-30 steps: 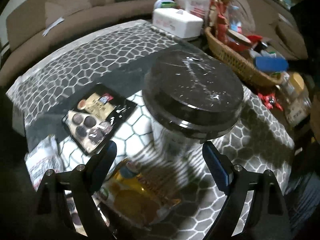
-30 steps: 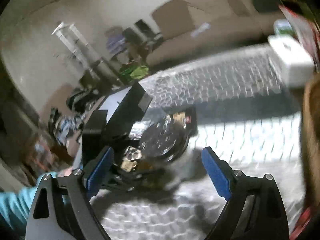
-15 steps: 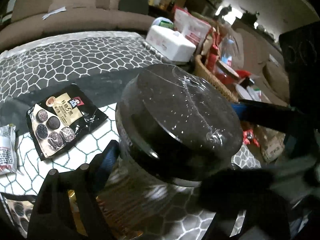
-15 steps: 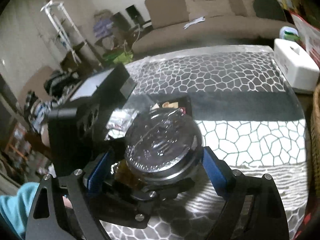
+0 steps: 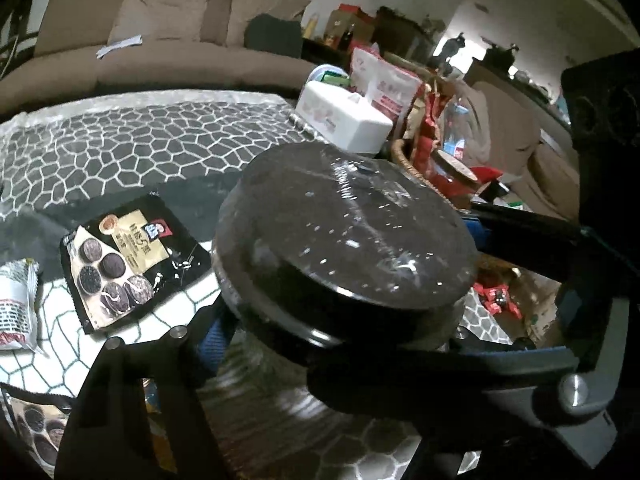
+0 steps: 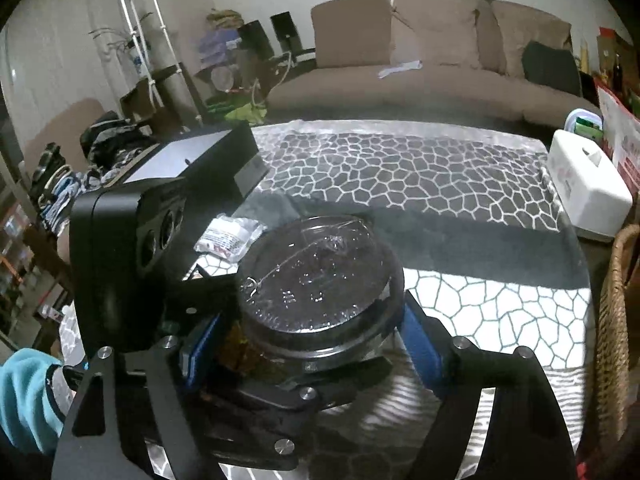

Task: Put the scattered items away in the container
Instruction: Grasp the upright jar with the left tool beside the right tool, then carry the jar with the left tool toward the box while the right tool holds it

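A second ago the right gripper [image 6: 304, 356] was off to the side in a blurred view; now it has swung in to face the jar [image 6: 316, 304] squarely, and the left gripper [image 5: 332, 344] has rolled so the jar fills more of its view. Both sets of jaws are closing with the jar between them, one pair set crosswise under the other; whether the blue pads already press on it cannot be told.

The tabletop [image 6: 500, 304] carries a honeycomb-patterned cover, grey at the far end, white nearer. A white tissue box [image 6: 588, 188] sits at its right edge beside a wicker basket [image 6: 616, 320]. A beige sofa [image 6: 420, 72] stands behind.

The jar stands upright near the front of the tabletop, clear-walled with a wide dark lid wrapped in shiny film. A black cookie packet [image 5: 124, 268] lies flat just left of it, a small white packet [image 5: 16, 304] further left
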`<state>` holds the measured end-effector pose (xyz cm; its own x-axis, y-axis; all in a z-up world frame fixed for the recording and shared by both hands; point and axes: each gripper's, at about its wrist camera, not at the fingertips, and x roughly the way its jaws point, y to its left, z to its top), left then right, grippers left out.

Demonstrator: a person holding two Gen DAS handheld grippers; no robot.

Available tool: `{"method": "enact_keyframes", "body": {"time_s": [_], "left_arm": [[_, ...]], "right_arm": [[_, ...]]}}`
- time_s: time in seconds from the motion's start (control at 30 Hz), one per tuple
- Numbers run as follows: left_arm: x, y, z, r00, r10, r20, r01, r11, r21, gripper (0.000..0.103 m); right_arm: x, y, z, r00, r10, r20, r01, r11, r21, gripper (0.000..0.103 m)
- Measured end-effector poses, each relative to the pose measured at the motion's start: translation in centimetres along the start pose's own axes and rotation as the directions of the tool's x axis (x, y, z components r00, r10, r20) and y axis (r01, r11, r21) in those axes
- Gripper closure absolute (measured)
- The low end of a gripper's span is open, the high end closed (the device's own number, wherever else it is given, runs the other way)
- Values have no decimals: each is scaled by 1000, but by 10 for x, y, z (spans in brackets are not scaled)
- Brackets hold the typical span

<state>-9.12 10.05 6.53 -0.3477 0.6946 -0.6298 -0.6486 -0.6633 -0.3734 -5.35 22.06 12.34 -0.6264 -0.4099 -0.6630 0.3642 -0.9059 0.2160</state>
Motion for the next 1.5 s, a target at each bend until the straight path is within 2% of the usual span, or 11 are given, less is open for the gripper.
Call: {"method": "enact_keyframes", "body": {"time_s": [0.2,0.33,0.53,0.63,0.77,1.0,1.23,1.33,1.37,1.43,1.5], "left_arm": [[-8,-10,7,1000,-1,8,0,999,40,33],[-6,-7,0,999,-45,-15,45,998,46,33],[-1,-13,-12,994,-92,-63,97,992,81,28],[0,-15,-19,993,-100,-67,105,991,85,26],[3,-20,-29,994,-70,-79,79,990,116,25],[9,-22,-34,998,-3,-60,11,992,127,18],[16,-22,-33,999,-10,-41,14,996,90,17],[18,-16,-30,999,-25,-22,26,999,44,17],[19,-15,-29,999,-41,-16,42,999,34,18],[23,-14,-29,997,-79,-14,79,997,19,28],[24,-16,-29,998,-67,-2,67,997,25,29]], "right_arm": [[-8,0,4,1000,30,5,-30,1000,-7,21],[-2,-3,1,998,34,-44,-35,999,-12,20],[5,-3,-10,994,51,-94,-55,997,-51,18],[2,-6,-17,993,72,-90,-76,996,-52,17],[-6,-15,-34,995,81,-57,-84,996,-43,11],[1,-16,-45,997,58,-49,-59,998,-17,11],[10,-15,-40,998,54,-34,-55,998,-21,10],[14,-22,-39,998,58,-32,-57,998,16,12],[14,-25,-39,996,79,-33,-78,997,28,19],[14,-28,-38,996,81,-36,-80,996,26,25],[12,-29,-38,996,79,-35,-78,997,19,26]]}}
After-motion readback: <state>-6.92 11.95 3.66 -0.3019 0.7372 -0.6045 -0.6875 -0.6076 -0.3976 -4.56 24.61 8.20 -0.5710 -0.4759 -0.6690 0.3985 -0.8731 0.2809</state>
